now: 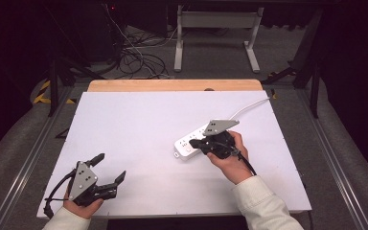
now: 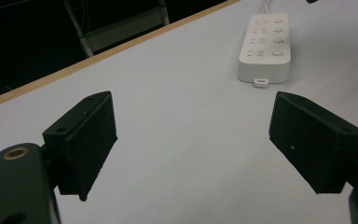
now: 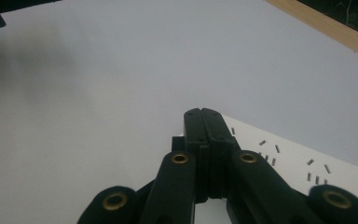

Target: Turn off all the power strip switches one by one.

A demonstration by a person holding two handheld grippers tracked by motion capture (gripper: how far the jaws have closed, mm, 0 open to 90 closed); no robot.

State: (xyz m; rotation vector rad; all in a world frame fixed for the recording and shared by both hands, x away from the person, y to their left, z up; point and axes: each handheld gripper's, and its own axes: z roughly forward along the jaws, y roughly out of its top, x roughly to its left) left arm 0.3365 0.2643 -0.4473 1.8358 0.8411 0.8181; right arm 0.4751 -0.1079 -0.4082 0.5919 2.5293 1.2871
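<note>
A white power strip (image 1: 186,143) lies right of the table's middle, and its white cord (image 1: 251,105) runs off to the far right. My right gripper (image 1: 192,142) is shut, jaws pressed flat together with nothing between them. Its tips hover over the strip's top; I cannot tell if they touch it. In the right gripper view the shut jaws (image 3: 208,119) cover one end of the strip (image 3: 307,163), whose socket slots show. My left gripper (image 1: 110,167) rests open near the front left corner. Across the bare table its wide jaws (image 2: 193,140) face the strip (image 2: 265,44) with its round buttons.
The white table top (image 1: 139,120) has a wooden strip (image 1: 172,85) along its far edge. Behind it stand a white metal frame (image 1: 215,19) and loose cables (image 1: 134,57) on the floor. Metal rails run along both sides.
</note>
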